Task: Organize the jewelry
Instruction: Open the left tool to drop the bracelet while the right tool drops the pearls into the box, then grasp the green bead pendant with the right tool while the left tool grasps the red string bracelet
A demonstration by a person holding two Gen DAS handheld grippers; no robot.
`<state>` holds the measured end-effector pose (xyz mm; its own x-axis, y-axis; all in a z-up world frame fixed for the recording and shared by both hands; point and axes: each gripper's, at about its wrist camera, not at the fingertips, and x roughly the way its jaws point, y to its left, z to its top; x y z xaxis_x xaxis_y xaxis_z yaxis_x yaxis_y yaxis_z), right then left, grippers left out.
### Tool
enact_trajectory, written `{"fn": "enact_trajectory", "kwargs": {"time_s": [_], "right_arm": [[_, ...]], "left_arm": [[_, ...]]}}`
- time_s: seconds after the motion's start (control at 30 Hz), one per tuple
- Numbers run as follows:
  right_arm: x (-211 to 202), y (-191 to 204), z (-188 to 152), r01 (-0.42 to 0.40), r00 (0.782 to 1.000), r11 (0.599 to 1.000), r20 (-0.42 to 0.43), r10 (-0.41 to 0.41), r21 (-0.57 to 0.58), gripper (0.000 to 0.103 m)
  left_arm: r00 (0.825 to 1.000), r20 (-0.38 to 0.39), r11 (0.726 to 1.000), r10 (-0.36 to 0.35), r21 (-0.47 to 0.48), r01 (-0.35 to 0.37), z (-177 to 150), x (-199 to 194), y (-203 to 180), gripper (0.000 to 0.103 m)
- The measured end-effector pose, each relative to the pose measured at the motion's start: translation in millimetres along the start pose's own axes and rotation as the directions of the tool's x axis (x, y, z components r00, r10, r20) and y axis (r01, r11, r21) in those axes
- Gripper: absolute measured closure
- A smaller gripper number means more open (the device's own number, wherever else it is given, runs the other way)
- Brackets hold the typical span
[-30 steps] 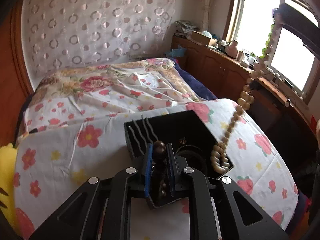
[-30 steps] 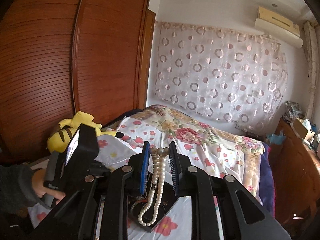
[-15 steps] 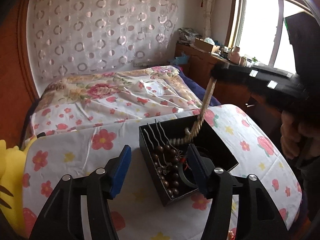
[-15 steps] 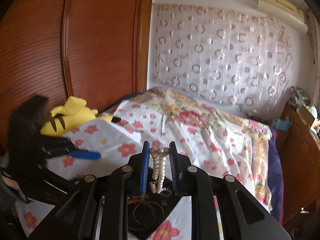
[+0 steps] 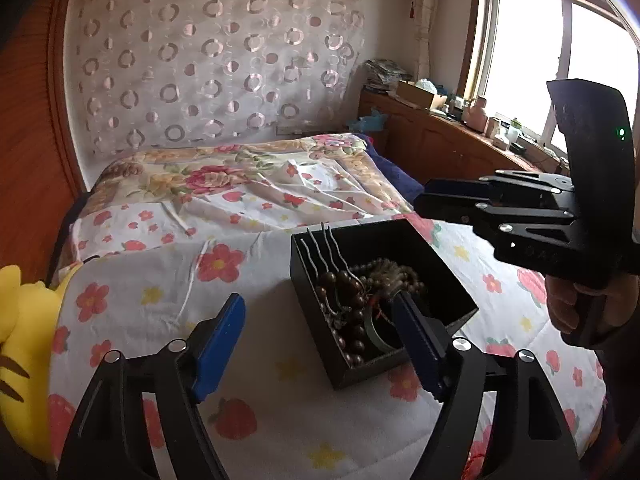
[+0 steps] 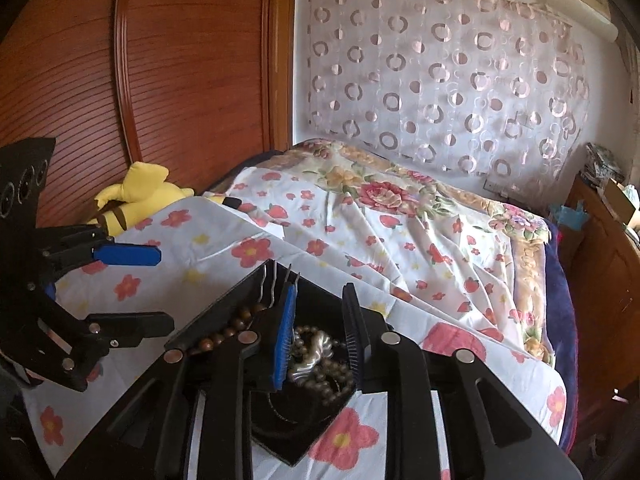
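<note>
A second ago my left gripper (image 5: pixel 318 344) was squeezing the dark wooden beads (image 5: pixel 344 308) and my right gripper (image 6: pixel 318 340) held the pearl necklace (image 6: pixel 310 354) up high. Now both are let go. The left fingers are spread wide apart with nothing between them. The right fingers are a little apart too, and the pearls lie in a heap below them, not pinched.

Both strings now sit inside the black box (image 5: pixel 440 276). The dark beads lie along the left side of it, near some thin wavy metal pins (image 5: pixel 320 248) at the back. The pearls are piled in the middle, on top of more beads. A dark ring shape sits near the front, but I cannot tell what it is.

I think this part of the job is done, since the jewelry is put away in the box. I cannot see any more loose pieces from here.

The box rests on a white cloth with red flowers (image 5: pixel 160 292), spread over a flat top beside a bed (image 5: pixel 260 184). A yellow plush toy (image 6: pixel 136 196) lies by the brown wooden wardrobe (image 6: pixel 180 60). A curtain with circles (image 6: pixel 440 80) hangs on the far wall, and a bright window (image 5: pixel 520 60) is on the right.
</note>
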<state>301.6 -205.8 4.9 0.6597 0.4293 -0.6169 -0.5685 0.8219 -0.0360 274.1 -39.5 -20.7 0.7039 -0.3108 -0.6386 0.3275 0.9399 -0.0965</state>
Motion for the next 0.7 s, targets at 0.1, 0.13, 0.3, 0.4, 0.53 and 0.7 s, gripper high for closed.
{"fn": "enact_trajectory", "kwargs": {"time_s": [0.1, 0.13, 0.3, 0.4, 0.53, 0.7], "right_arm": [[-12, 4, -2, 0.006, 1.000, 1.000, 0.007, -0.006, 0.001, 0.073], [-17, 5, -3, 0.005, 1.000, 1.000, 0.010, -0.005, 0.003, 0.073], [-47, 19, -18, 0.007, 1.000, 1.000, 0.020, -0.008, 0.017, 0.073], [-63, 29, -33, 0.005, 1.000, 1.000, 0.016, -0.006, 0.028, 0.073], [-83, 44, -55, 0.007, 1.000, 0.999, 0.007, -0.008, 0.039, 0.073], [-96, 60, -84, -0.007, 1.000, 0.997, -0.026, 0.009, 0.072, 0.073]], "left_arm": [[1.000, 0.004, 1.000, 0.009, -0.001, -0.009, -6, -8, -1, 0.026], [1.000, 0.005, 1.000, 0.011, -0.002, -0.011, -9, -12, -1, 0.026], [1.000, 0.012, 1.000, 0.022, -0.003, -0.022, -25, -33, -7, 0.023], [0.999, 0.027, 1.000, 0.029, -0.003, -0.029, -32, -47, -13, 0.017], [0.998, 0.043, 0.999, 0.037, 0.004, -0.037, -46, -67, -22, 0.010], [0.998, 0.054, 0.999, 0.037, 0.018, -0.038, -62, -87, -32, 0.010]]}}
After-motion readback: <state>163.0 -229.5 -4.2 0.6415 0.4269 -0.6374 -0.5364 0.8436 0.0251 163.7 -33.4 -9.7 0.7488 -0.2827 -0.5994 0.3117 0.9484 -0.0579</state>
